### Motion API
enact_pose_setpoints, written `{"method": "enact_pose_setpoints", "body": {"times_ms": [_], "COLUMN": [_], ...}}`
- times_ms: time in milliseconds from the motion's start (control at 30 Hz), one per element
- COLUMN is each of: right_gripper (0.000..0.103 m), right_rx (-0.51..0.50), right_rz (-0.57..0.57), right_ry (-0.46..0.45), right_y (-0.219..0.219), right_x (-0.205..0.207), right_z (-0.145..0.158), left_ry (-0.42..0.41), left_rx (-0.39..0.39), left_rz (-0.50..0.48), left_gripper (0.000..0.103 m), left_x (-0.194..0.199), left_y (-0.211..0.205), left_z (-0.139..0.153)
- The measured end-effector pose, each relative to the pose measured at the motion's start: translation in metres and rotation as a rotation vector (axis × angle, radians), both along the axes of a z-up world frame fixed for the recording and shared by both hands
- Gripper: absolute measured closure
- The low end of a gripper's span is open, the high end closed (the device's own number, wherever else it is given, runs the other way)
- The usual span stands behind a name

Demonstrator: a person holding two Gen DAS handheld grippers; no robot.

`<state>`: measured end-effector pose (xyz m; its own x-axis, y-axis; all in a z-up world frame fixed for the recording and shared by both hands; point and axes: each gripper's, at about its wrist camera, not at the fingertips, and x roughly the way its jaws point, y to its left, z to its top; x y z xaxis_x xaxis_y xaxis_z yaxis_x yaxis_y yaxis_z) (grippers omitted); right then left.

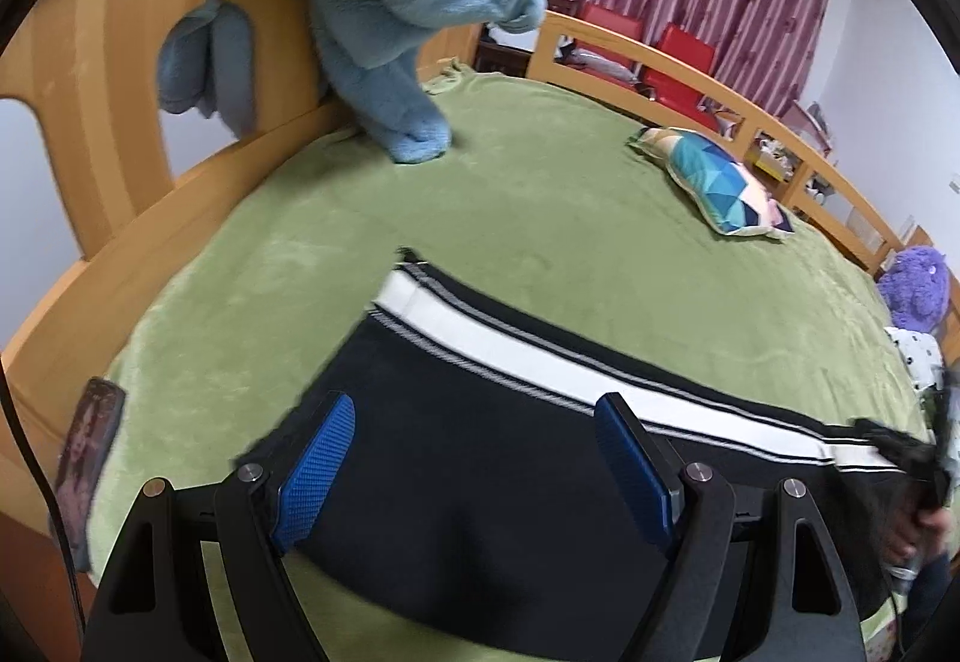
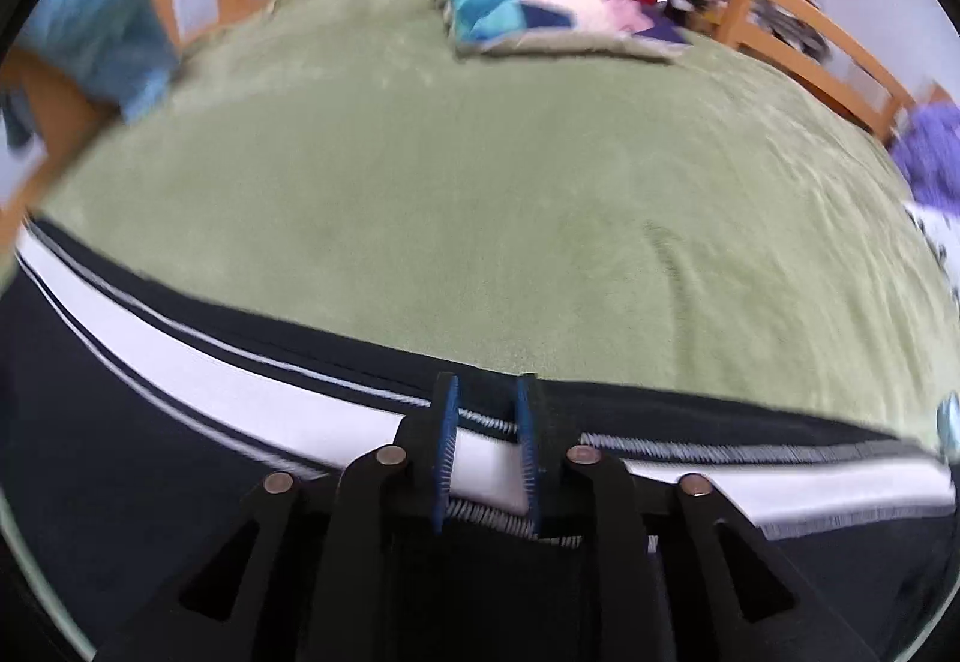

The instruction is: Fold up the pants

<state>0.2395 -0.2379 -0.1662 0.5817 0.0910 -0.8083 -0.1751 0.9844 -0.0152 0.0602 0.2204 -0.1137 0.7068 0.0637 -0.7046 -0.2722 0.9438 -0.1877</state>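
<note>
left fingers [image 1: 318, 458] spread above pants [image 1: 480, 482] edge.

light: even, soft indoor; no hard shadows
left view: mostly sharp; slight smear
right view: motion-blurred throughout
edges: fisheye-bent, black corners

The right wrist view is motion-blurred throughout. Below the left gripper [image 1: 474, 458], the pants [image 1: 480, 470] run off frame; their far right end smears.
</note>
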Motion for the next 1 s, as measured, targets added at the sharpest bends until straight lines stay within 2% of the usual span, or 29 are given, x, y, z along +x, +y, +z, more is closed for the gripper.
{"method": "enact_pose_setpoints", "body": {"times_ms": [33, 100, 200, 267, 433, 533, 600, 667, 800, 867, 900, 933, 967, 1000], "right_gripper": [0.059, 0.048, 0.045, 0.045, 0.045, 0.045, 0.045, 0.045, 0.045, 0.045, 0.045, 0.045, 0.045, 0.045], "right_rx": [0.013, 0.016, 0.010, 0.010, 0.058, 0.034, 0.023, 0.015, 0.030, 0.029, 0.026, 0.021, 0.021, 0.026], "right_rz": [-0.004, 0.006, 0.035, 0.022, 0.034, 0.020, 0.020, 0.015, -0.026, -0.043, -0.051, -0.063, -0.073, -0.083], "right_ry": [-0.043, -0.141, -0.227, -0.239, -0.130, -0.068, -0.066, -0.072, -0.039, -0.024, -0.018, -0.014, -0.010, -0.006], "right_y": [-0.002, -0.002, 0.005, 0.011, 0.020, 0.028, 0.033, 0.034, 0.029, 0.023, 0.020, 0.017, 0.013, 0.009], "right_x": [-0.015, -0.047, -0.078, -0.091, -0.119, -0.132, -0.136, -0.143, -0.147, -0.146, -0.146, -0.146, -0.146, -0.147], "right_z": [0.014, 0.040, 0.065, 0.071, 0.057, 0.045, 0.043, 0.041, 0.030, 0.025, 0.023, 0.020, 0.018, 0.017], "left_ry": [0.003, 0.018, 0.012, 0.018, 0.030, 0.040, 0.019, 0.028, 0.027, 0.018, 0.023, 0.022, 0.000, -0.044], "left_rx": [0.007, 0.007, -0.042, -0.093, -0.240, -0.319, -0.383, -0.402, -0.408, -0.371, -0.344, -0.318, -0.329, -0.374], "left_rz": [0.004, 0.009, -0.006, -0.015, 0.033, 0.080, 0.101, 0.092, 0.158, 0.189, 0.205, 0.224, 0.220, 0.203], "left_gripper": [0.022, 0.022, 0.022, 0.022, 0.022, 0.024, 0.024, 0.024, 0.024, 0.030, 0.052, 0.080, 0.081, 0.085], "left_x": [-0.002, -0.009, -0.024, -0.038, -0.070, -0.072, -0.064, -0.048, -0.026, -0.019, -0.018, -0.017, -0.017, -0.021], "left_y": [0.003, 0.014, 0.027, 0.034, 0.044, 0.053, 0.058, 0.060, 0.066, 0.066, 0.067, 0.070, 0.075, 0.080], "left_z": [-0.002, -0.009, -0.020, -0.031, -0.066, -0.083, -0.089, -0.096, -0.113, -0.113, -0.111, -0.109, -0.104, -0.096]}}
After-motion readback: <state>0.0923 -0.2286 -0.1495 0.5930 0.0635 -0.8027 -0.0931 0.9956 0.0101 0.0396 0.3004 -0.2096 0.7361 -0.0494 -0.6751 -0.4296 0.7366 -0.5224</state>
